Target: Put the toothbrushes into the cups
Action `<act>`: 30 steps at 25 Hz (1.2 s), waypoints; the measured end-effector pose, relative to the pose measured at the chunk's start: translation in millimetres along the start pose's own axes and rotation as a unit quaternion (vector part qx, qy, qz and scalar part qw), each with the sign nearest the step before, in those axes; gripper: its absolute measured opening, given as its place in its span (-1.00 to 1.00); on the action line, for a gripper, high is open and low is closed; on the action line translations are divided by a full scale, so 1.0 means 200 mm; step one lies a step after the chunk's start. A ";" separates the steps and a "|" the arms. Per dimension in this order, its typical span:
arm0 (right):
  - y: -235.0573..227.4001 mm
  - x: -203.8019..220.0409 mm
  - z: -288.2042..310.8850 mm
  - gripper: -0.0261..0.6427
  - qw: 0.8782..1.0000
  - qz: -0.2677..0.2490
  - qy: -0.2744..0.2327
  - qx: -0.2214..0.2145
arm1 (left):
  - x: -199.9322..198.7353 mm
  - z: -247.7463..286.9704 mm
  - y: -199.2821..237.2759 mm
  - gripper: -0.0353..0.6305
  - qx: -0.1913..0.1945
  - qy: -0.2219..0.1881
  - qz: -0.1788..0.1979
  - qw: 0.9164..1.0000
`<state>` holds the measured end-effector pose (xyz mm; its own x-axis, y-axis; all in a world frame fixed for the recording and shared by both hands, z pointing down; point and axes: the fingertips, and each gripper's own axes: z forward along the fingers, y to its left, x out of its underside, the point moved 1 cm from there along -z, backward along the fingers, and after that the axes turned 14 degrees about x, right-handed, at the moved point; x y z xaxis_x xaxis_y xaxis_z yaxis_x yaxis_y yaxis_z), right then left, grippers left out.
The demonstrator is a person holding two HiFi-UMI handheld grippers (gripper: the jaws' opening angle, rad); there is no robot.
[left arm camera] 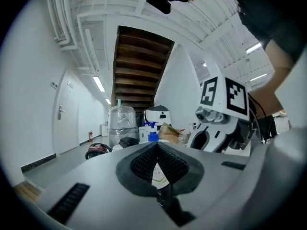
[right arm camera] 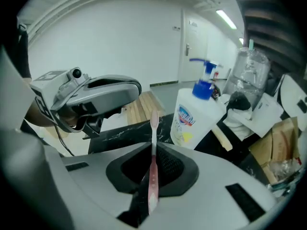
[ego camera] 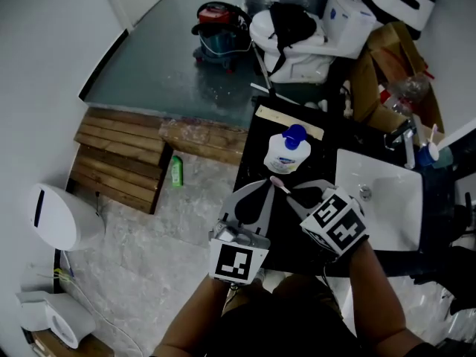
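A pink toothbrush (ego camera: 278,185) (right arm camera: 153,159) stands upright between the jaws of my right gripper (ego camera: 292,193) (right arm camera: 151,150), which is shut on its handle with the head pointing up. My left gripper (ego camera: 260,187) (left arm camera: 157,146) sits close beside it on the left, over the black counter (ego camera: 256,143), shut with nothing held. Each gripper shows in the other's view: the right gripper (left arm camera: 218,128) and the left gripper (right arm camera: 98,96). A bluish cup (ego camera: 429,155) with a white brush in it stands at the far right, beside the faucet (ego camera: 401,135).
A white soap bottle with a blue pump (ego camera: 288,152) (right arm camera: 193,120) (left arm camera: 152,132) stands just beyond the jaws. A white sink (ego camera: 375,199) lies to the right. Behind are bags and cardboard (ego camera: 394,65); on the floor, a red vacuum (ego camera: 219,21), wooden slats (ego camera: 119,158) and a toilet (ego camera: 56,218).
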<state>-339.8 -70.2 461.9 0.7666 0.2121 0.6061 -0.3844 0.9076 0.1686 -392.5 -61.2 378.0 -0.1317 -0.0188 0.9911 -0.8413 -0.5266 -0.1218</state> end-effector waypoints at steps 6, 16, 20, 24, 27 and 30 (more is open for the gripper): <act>-0.05 -0.19 -0.25 -0.77 0.985 0.059 -0.153 0.053 | -0.16 0.00 0.03 -0.88 0.000 -0.010 -0.003 1.000; -0.02 -0.39 -0.60 -0.77 0.914 0.114 -0.374 0.103 | -0.36 -0.01 -0.03 -0.88 0.018 -0.037 -0.021 0.999; 0.03 -0.42 -0.73 -0.77 0.863 0.110 -0.475 0.135 | -0.40 -0.02 -0.07 -0.88 0.014 -0.052 -0.026 0.998; 0.07 -0.42 -0.71 -0.77 0.858 0.126 -0.481 0.128 | -0.42 -0.03 -0.08 -0.88 0.020 -0.052 -0.019 0.998; 0.10 -0.43 -0.72 -0.77 0.858 0.121 -0.483 0.128 | -0.42 -0.03 -0.09 -0.88 0.022 -0.052 -0.016 0.998; 0.07 -0.42 -0.75 -0.77 0.854 0.129 -0.485 0.139 | -0.43 -0.01 -0.13 -0.88 0.033 -0.051 -0.016 0.998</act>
<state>-331.7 -21.2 297.7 -0.0967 -0.1308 0.9867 -0.6861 0.7270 0.0291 -361.0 -44.4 295.8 -0.0491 -0.0862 0.9951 -0.8074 -0.5831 -0.0904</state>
